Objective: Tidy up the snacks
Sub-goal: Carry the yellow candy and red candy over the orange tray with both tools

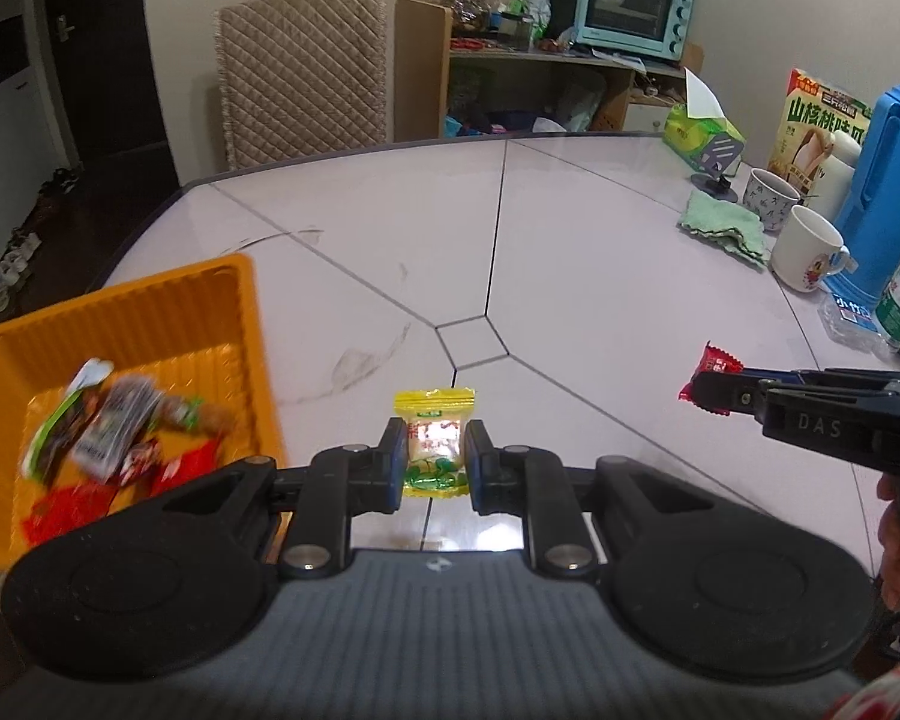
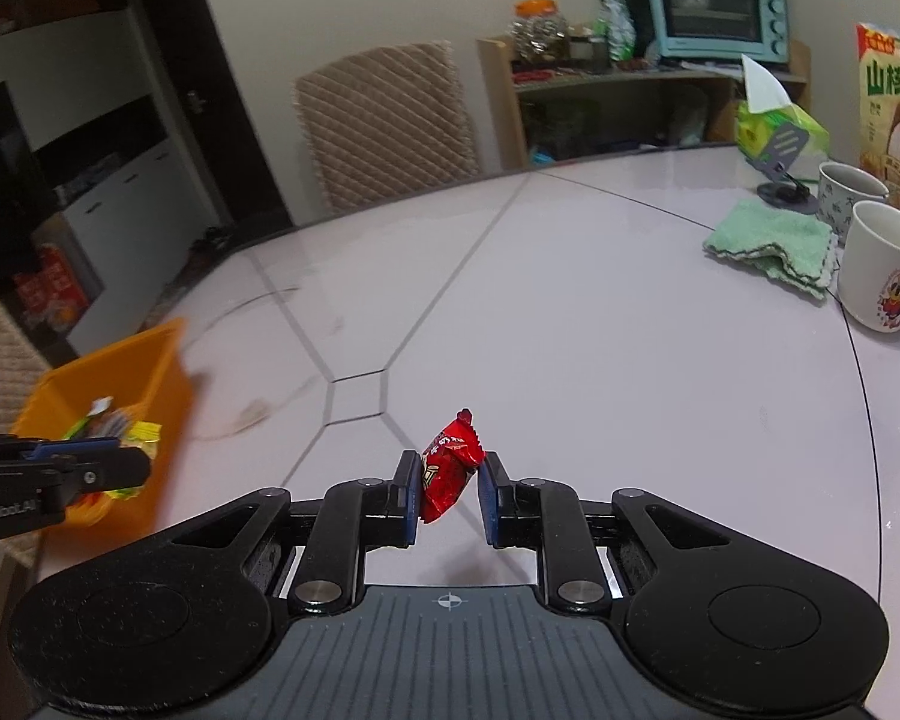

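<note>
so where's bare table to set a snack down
The table is bare across the middle, between the orange bin and the green cloth. Crowded along the right edge: cloth, mugs, blue flask, snack box. The bin already holds wrappers.

A lived-in home dining room

We see a pale dining table (image 1: 570, 228) with a quilt-covered chair (image 1: 303, 75) behind it, a blue countertop oven (image 1: 633, 3) on a cluttered wooden shelf (image 1: 540, 90), mugs (image 1: 804, 255), a tissue pack (image 1: 699, 132), and shoes (image 1: 15, 252) by a dark door.
</note>
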`<state>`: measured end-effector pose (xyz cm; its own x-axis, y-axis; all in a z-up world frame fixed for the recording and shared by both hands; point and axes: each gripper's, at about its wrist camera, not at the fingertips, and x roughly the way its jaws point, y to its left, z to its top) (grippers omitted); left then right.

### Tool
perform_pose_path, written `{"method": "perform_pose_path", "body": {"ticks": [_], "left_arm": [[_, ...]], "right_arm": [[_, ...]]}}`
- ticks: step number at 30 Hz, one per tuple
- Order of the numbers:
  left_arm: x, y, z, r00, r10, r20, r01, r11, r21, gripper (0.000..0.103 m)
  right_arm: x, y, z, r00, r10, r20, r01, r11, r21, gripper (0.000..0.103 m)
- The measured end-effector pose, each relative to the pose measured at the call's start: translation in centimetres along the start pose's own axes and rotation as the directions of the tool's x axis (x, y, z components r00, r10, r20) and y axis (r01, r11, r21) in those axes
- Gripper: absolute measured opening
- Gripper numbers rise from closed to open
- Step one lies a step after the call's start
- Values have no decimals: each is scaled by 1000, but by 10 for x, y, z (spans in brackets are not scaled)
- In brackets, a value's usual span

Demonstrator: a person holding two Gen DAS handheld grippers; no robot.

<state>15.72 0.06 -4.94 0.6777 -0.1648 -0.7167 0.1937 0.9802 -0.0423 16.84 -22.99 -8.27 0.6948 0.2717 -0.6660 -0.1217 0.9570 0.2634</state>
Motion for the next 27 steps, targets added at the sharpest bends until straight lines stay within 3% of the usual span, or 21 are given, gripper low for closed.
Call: {"method": "perform_pose_path", "body": {"ticks": [7, 14, 27], "left_arm": [[-54, 8, -33, 998, 59, 13, -58, 997, -53, 18], [-97, 28, -55, 991, 129, 25, -125, 987, -103, 18], [-126, 106, -65, 981, 187, 46, -176, 968, -178, 18]], "right_arm": [[-40, 28, -20, 994, 110, -2, -110, 992, -56, 20], [-61, 66, -34, 972, 233, -19, -234, 965, -118, 20], [-32, 146, -28, 942, 327, -74, -335, 923, -190, 20]]}}
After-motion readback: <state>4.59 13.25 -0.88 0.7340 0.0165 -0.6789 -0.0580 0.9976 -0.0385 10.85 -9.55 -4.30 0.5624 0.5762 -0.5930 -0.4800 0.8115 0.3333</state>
